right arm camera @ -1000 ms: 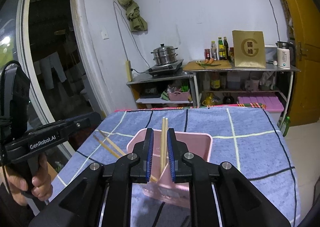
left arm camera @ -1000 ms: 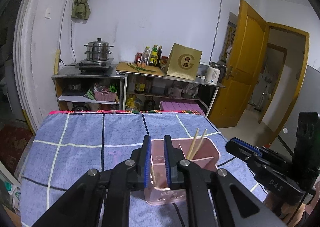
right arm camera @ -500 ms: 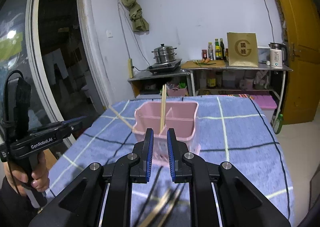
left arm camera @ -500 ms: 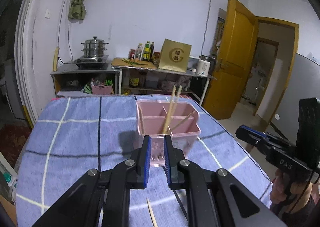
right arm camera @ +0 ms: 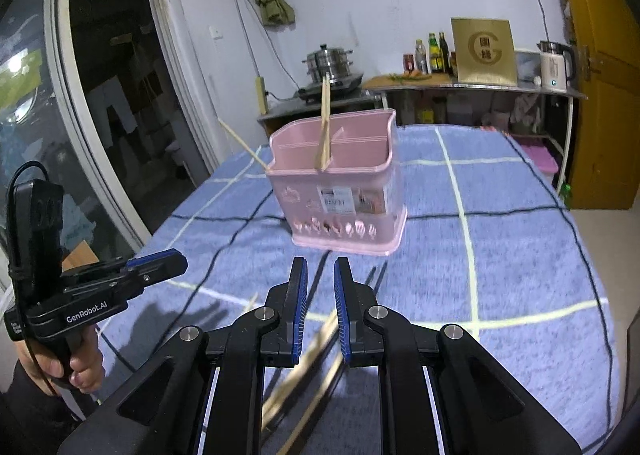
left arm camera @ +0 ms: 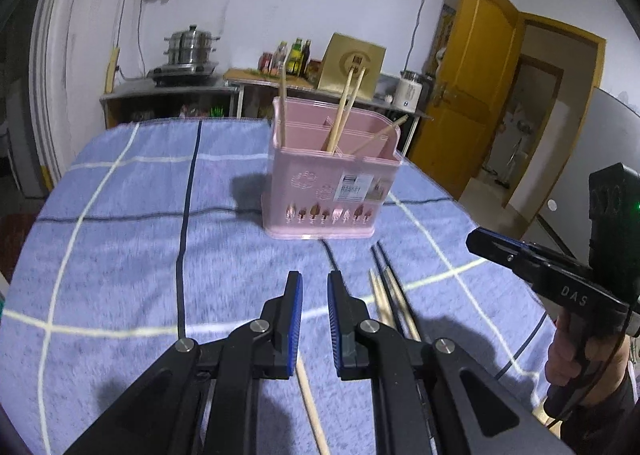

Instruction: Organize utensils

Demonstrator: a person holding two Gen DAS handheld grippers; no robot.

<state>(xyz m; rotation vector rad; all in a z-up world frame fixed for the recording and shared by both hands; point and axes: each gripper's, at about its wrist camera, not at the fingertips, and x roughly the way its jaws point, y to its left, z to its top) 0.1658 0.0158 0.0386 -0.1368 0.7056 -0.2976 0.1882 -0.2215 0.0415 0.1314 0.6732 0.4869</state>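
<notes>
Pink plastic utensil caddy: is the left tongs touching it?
Apart. In the left wrist view, bare blue checked cloth separates the left tongs from the caddy.

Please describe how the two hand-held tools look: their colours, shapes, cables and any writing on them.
Both tools are black, with two long fingers lined with ribbed blue pads and silver pivot screws. The left tool reads "GenRobot.AI" on its side; a black cable loops over its upright camera block. The right tool reads "DAS" and shows a small green light. Each has a pistol-style handle.

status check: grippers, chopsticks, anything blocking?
Left gripper and right gripper slightly open, both empty. Four chopsticks in pink holder; loose chopsticks on cloth. Nothing blocking.
</notes>
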